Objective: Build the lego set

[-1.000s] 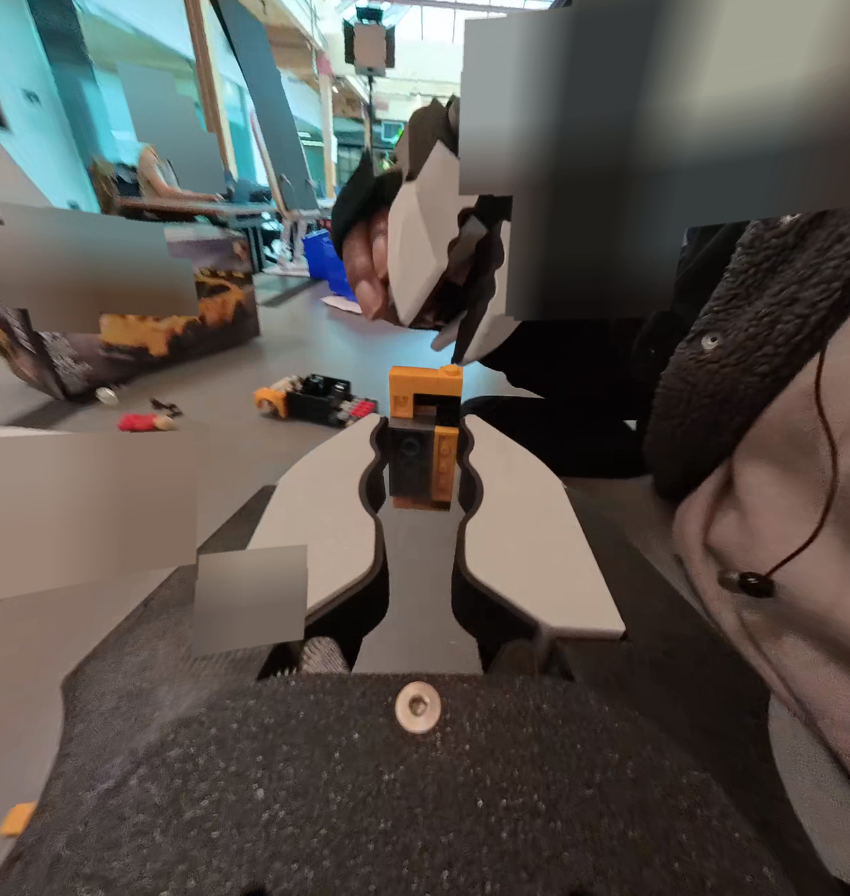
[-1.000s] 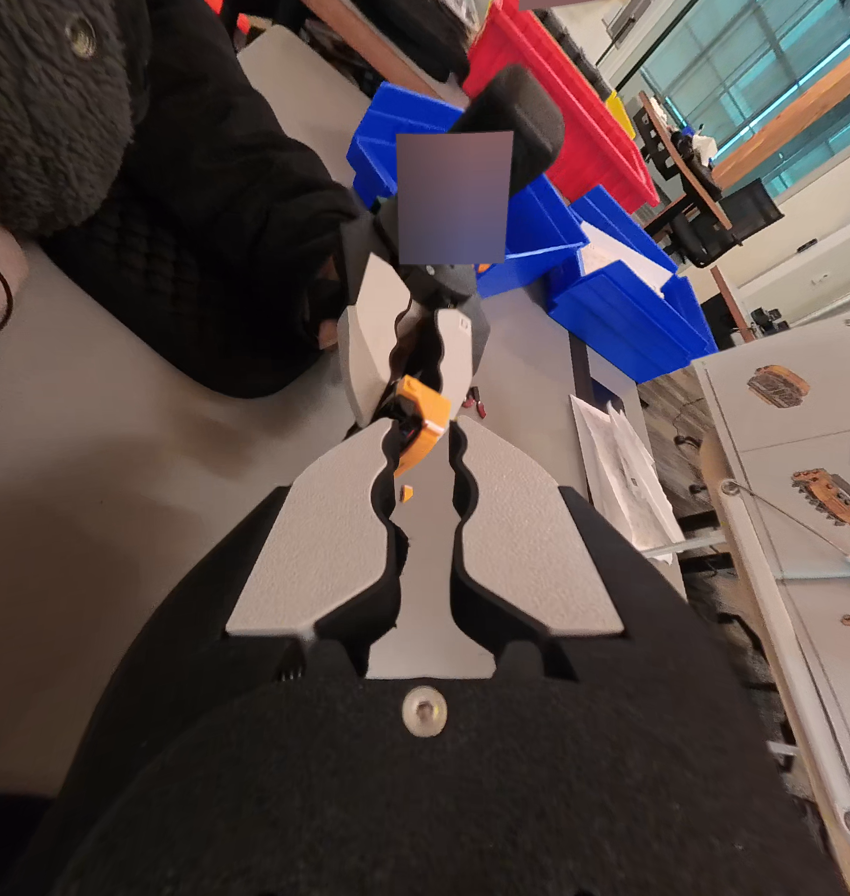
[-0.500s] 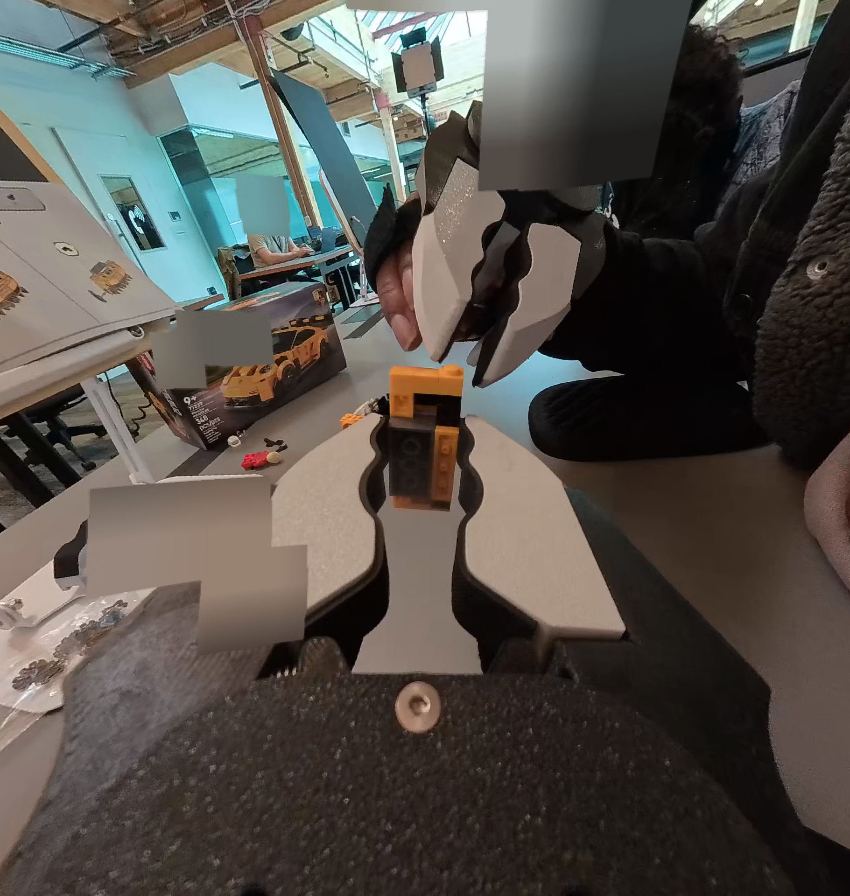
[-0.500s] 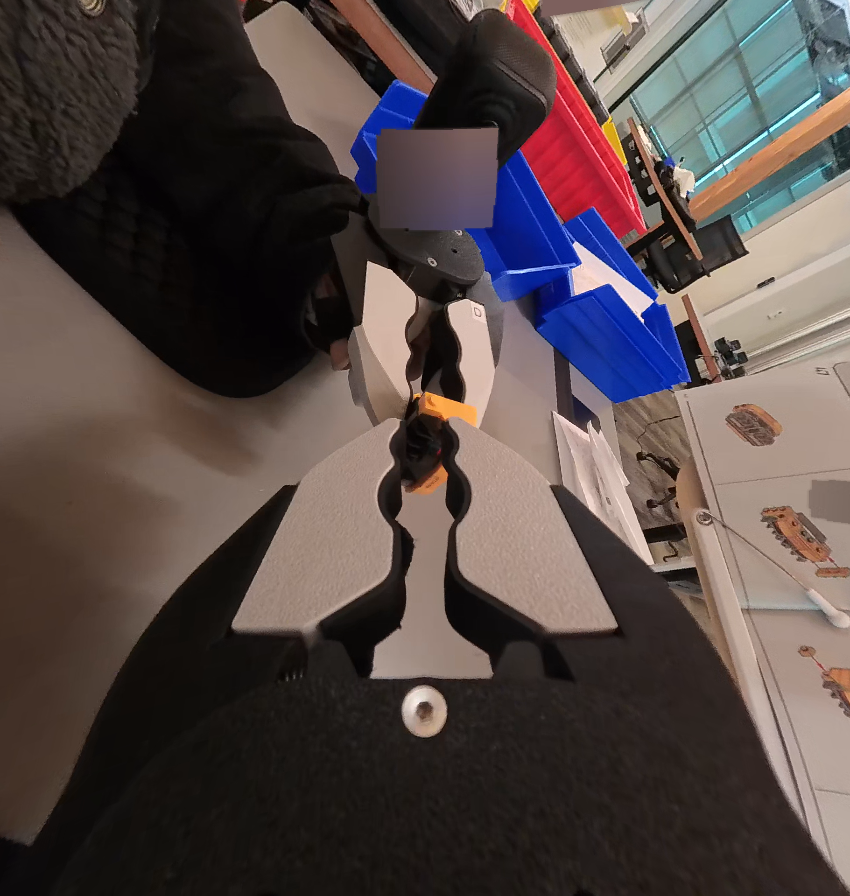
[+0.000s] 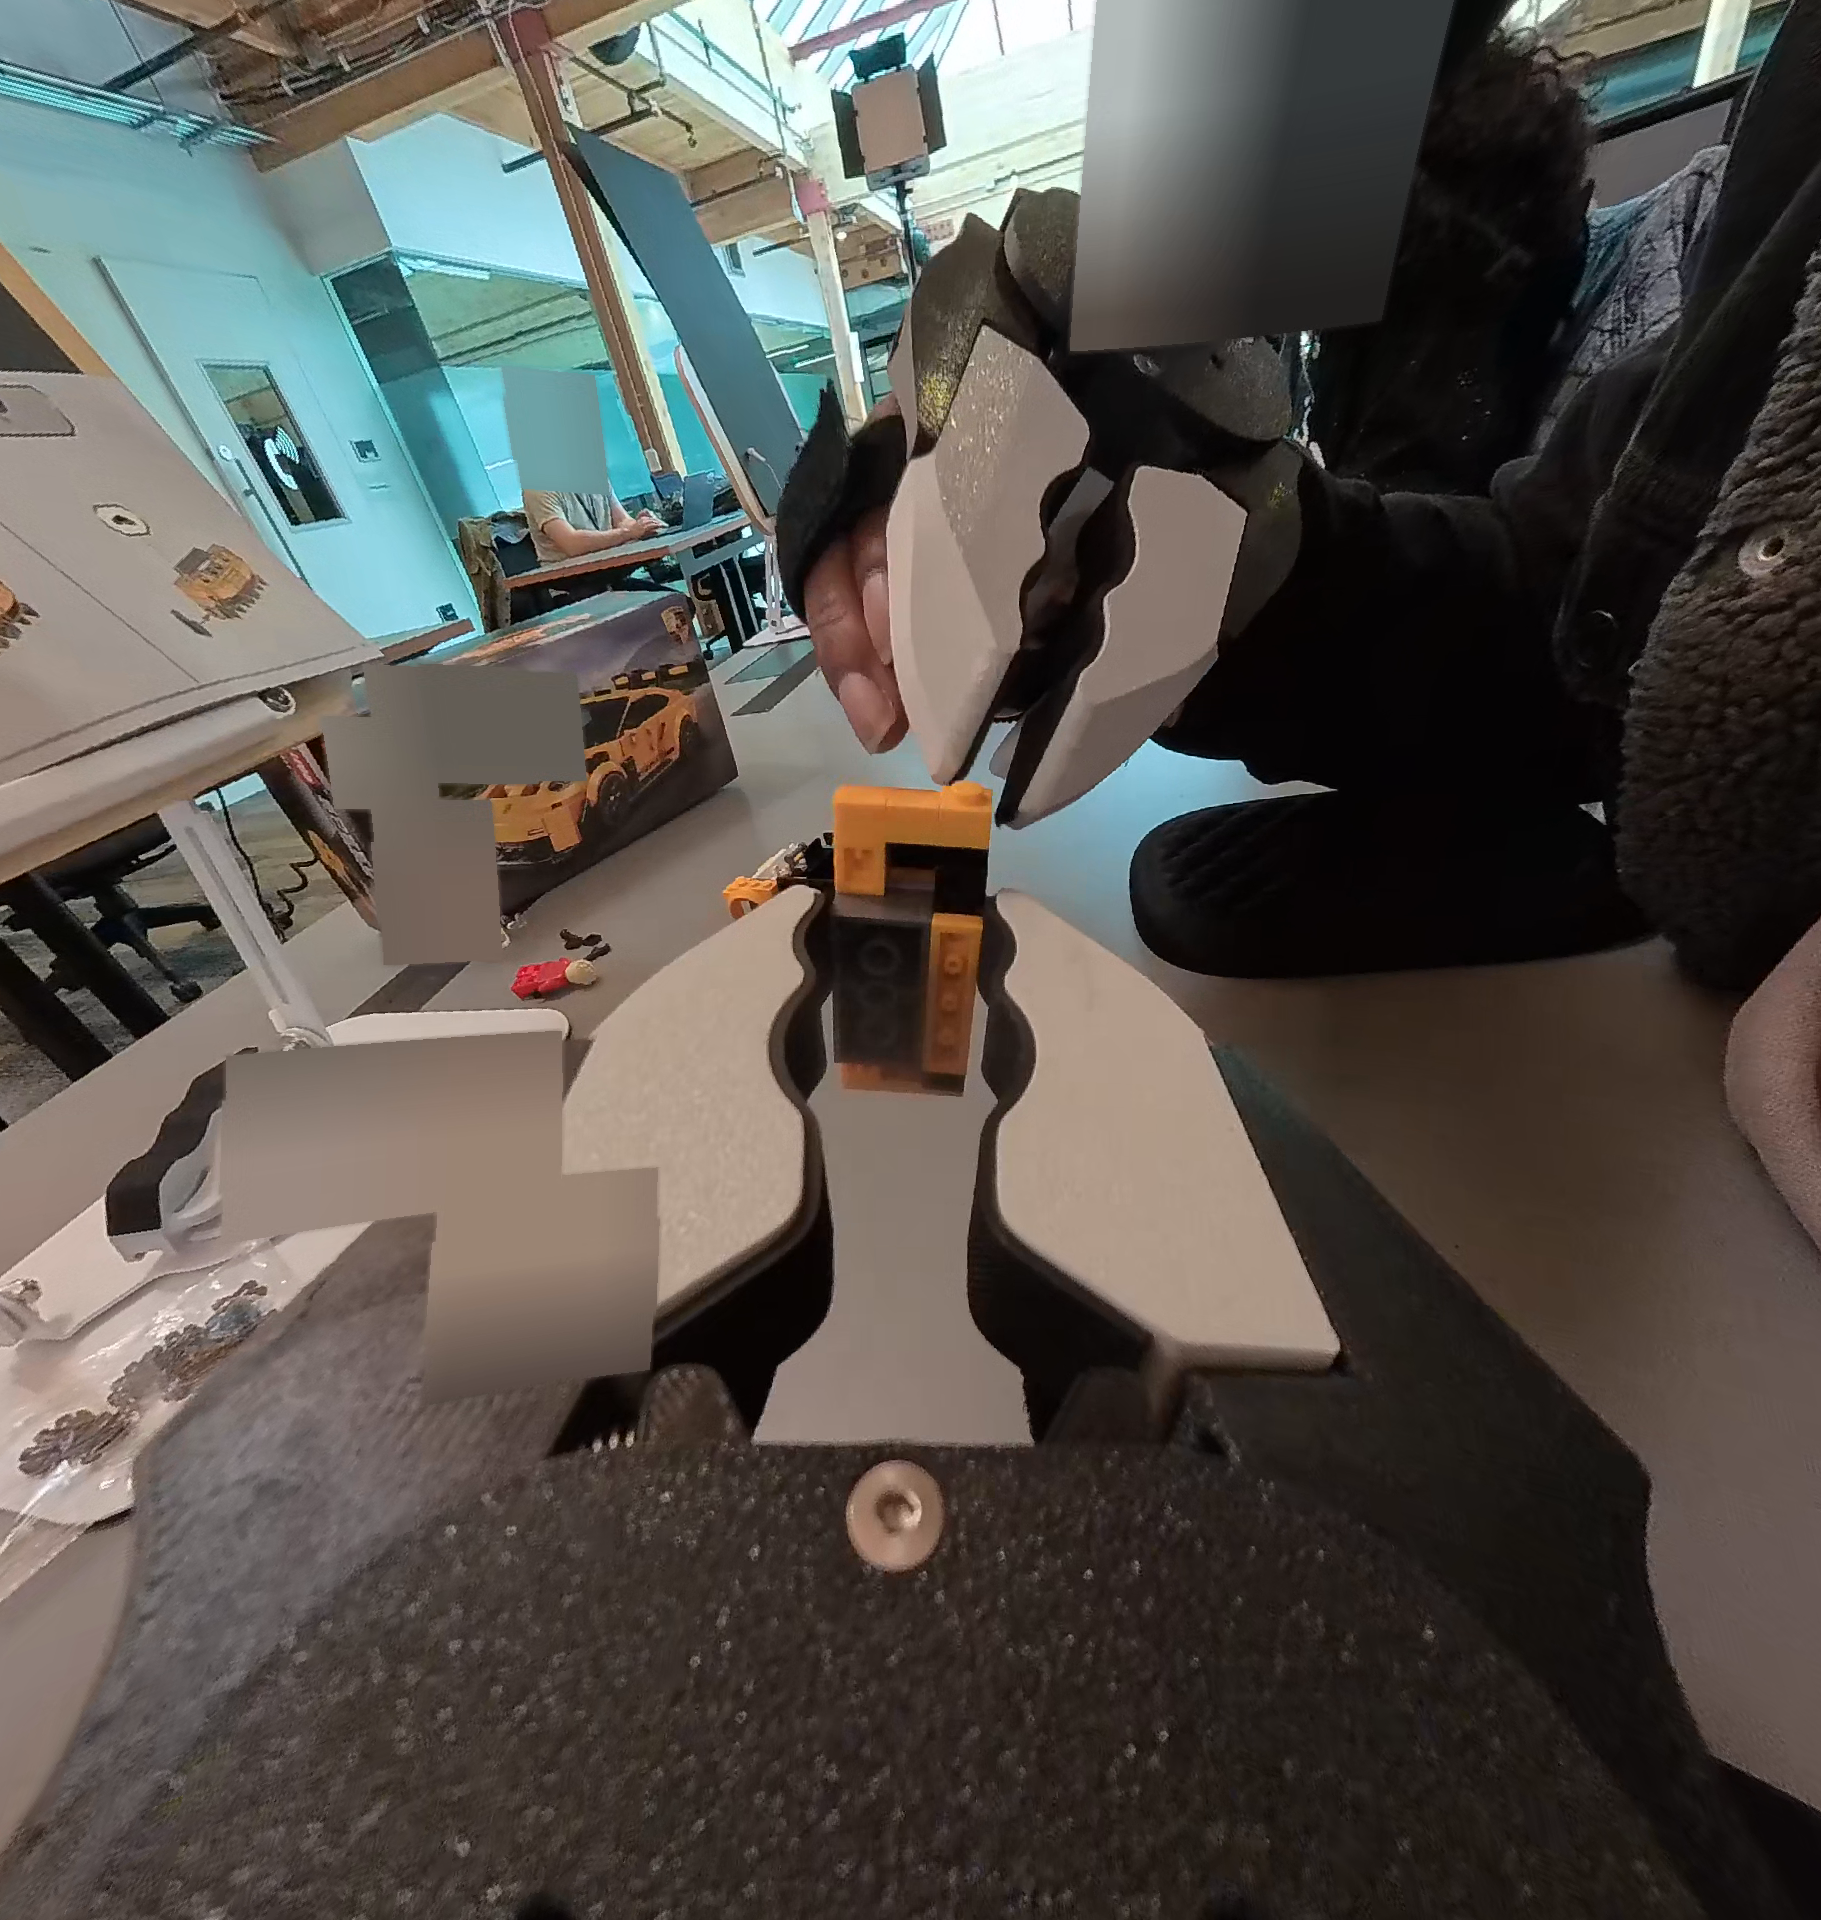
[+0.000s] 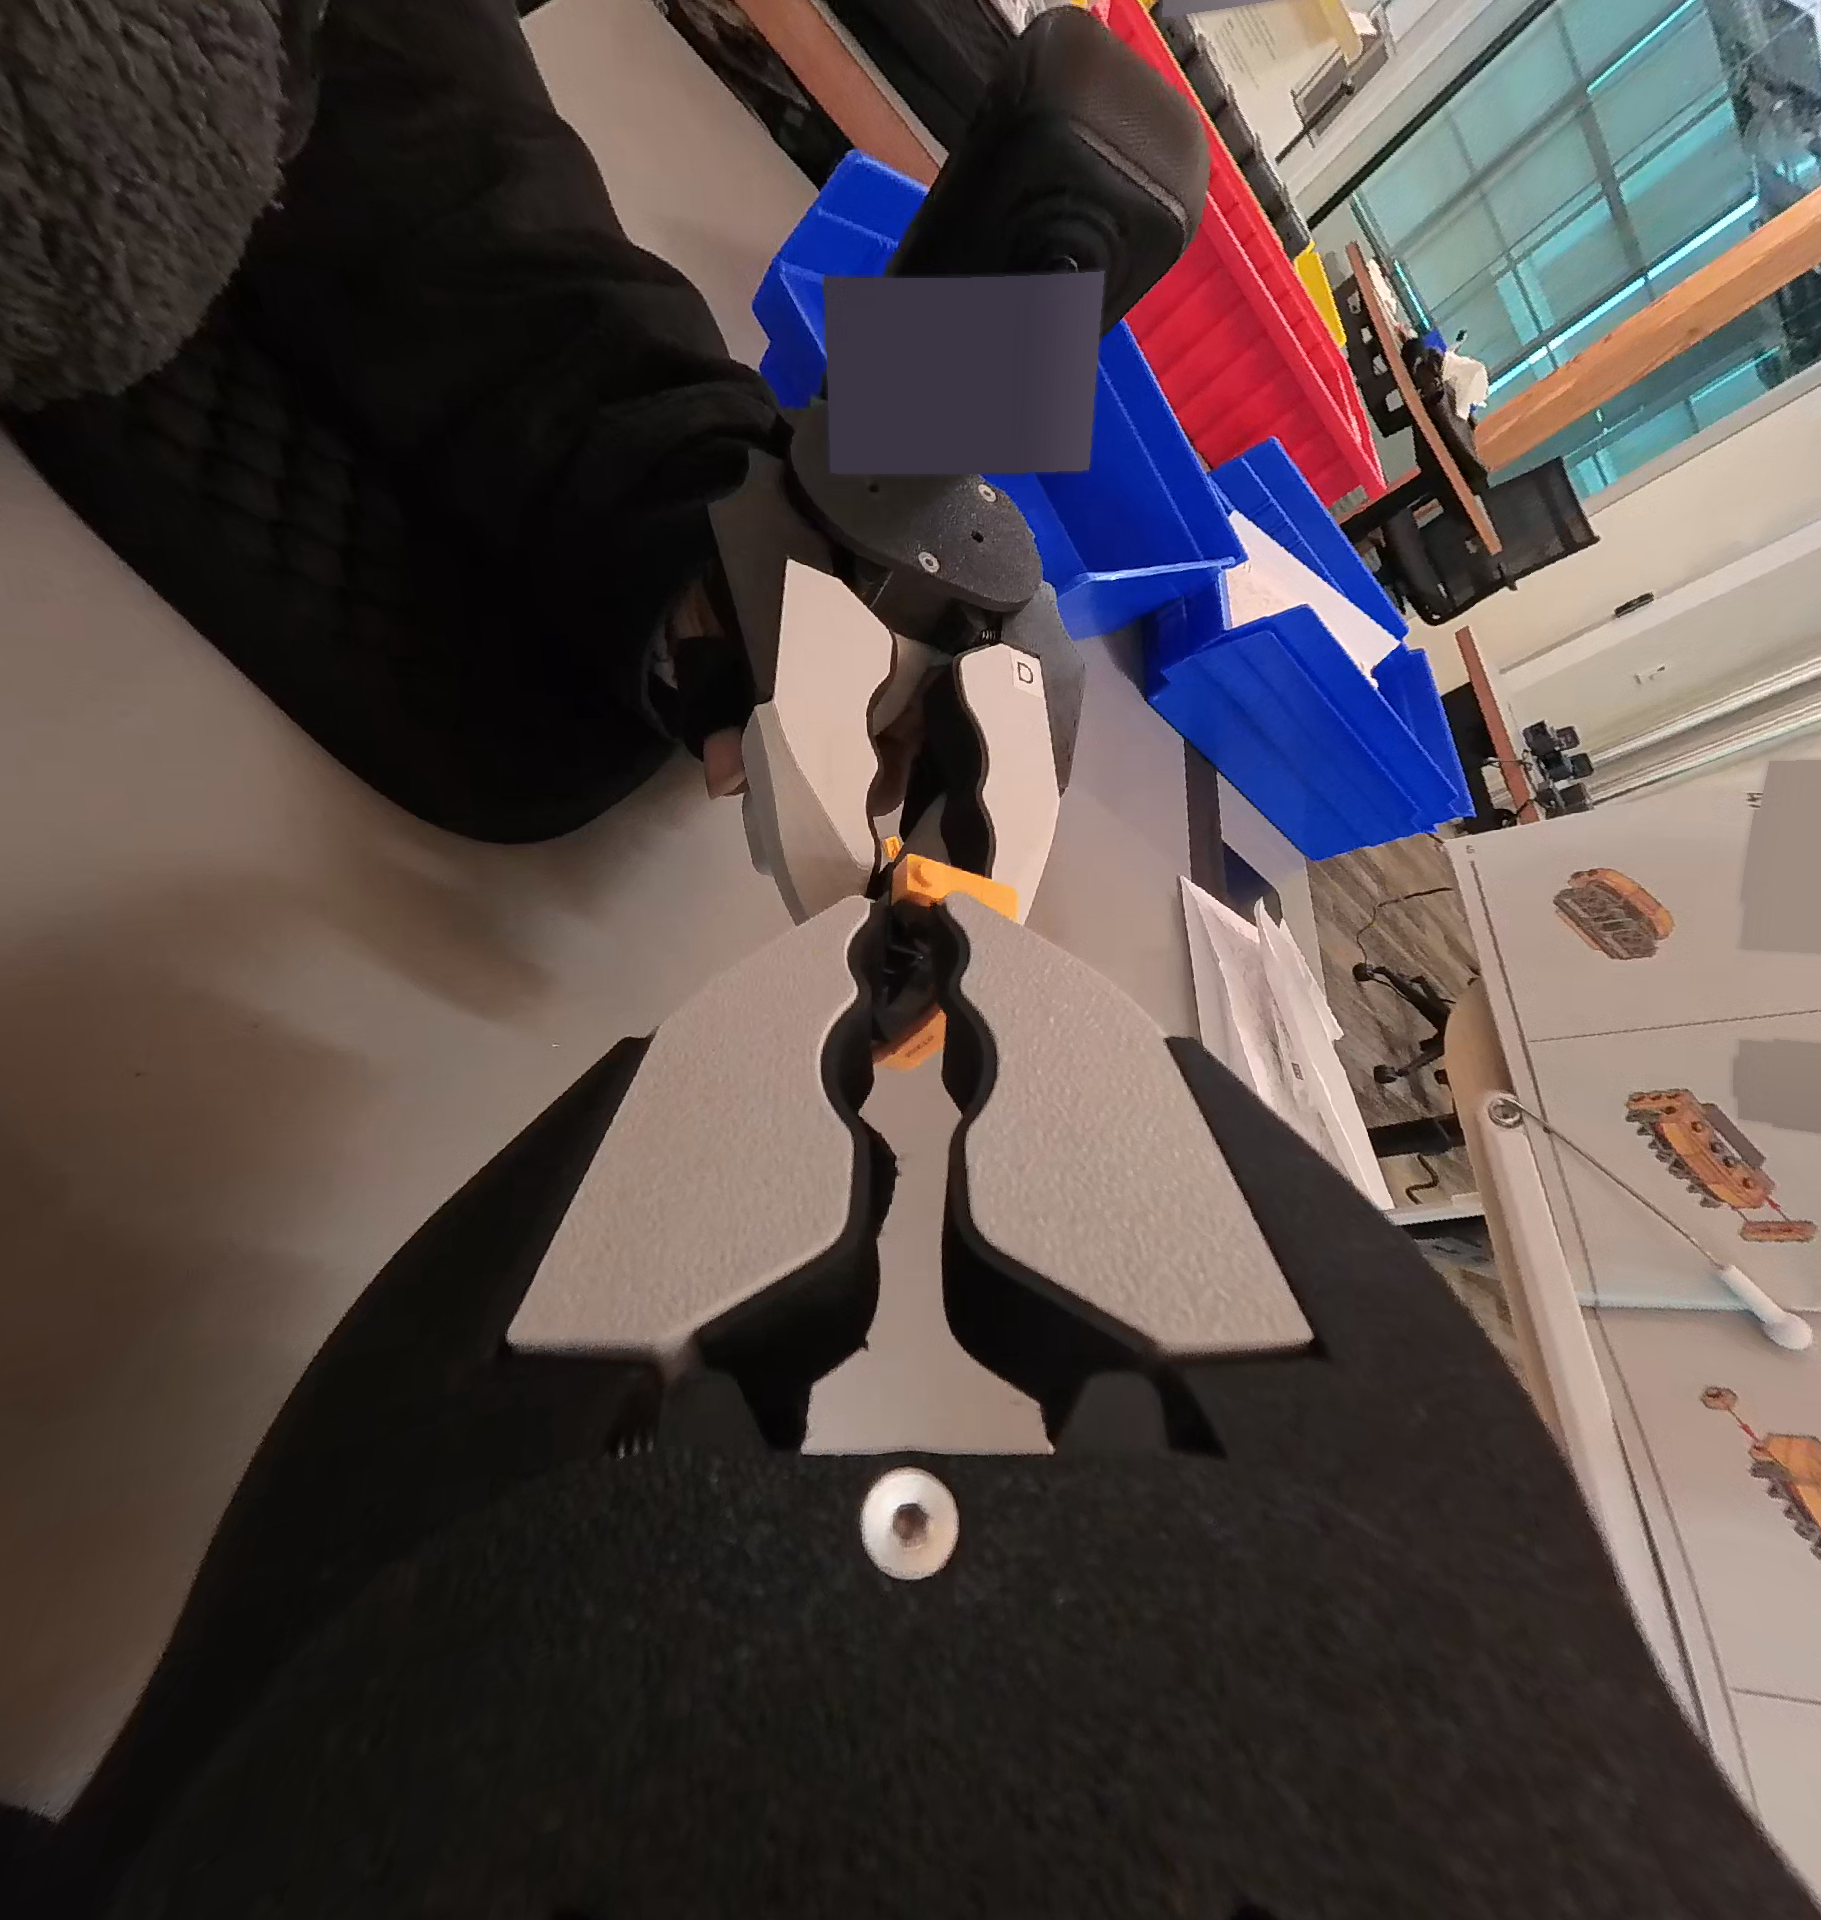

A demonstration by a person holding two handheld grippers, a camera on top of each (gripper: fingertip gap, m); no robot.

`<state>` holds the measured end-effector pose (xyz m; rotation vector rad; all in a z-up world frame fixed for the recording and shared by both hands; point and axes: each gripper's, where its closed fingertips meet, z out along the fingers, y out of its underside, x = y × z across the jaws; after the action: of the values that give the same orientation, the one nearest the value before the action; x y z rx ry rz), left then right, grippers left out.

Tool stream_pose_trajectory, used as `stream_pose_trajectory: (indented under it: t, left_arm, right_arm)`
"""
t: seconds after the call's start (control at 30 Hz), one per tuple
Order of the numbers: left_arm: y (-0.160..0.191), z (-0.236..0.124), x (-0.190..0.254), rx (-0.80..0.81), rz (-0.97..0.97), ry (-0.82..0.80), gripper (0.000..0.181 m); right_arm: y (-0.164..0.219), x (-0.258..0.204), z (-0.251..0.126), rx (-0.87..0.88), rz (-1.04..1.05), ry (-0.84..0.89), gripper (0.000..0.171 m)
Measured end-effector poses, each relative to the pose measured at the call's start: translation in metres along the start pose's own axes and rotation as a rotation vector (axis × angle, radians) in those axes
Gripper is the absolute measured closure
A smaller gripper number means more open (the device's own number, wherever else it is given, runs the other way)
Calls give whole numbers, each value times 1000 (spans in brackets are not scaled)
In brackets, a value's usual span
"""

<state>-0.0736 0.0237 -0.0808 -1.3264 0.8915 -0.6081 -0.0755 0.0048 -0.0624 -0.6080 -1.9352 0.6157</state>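
left wrist: low, close, faces across table [image 5: 1457, 1091] | right wrist: looks down | shared: lego assembly [image 5: 911, 935]

Print shows on the set box [image 5: 615, 748], the instruction sheets [image 6: 1664, 1039] beside it, and a small finger tag [image 6: 1024, 672].

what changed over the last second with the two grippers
The right gripper came down onto the top of the orange and black lego assembly, its tips now at the orange top piece. The left gripper stays shut on the assembly, held upright as before.
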Motion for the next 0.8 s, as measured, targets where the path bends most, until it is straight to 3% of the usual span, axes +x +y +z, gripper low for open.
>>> stream_pose_trajectory:
  t: [0.8]
  left_arm:
    - [0, -1, -6, 1, -46, -19, 155]
  right_arm:
    - [2, 9, 1, 10, 9, 47, 164]
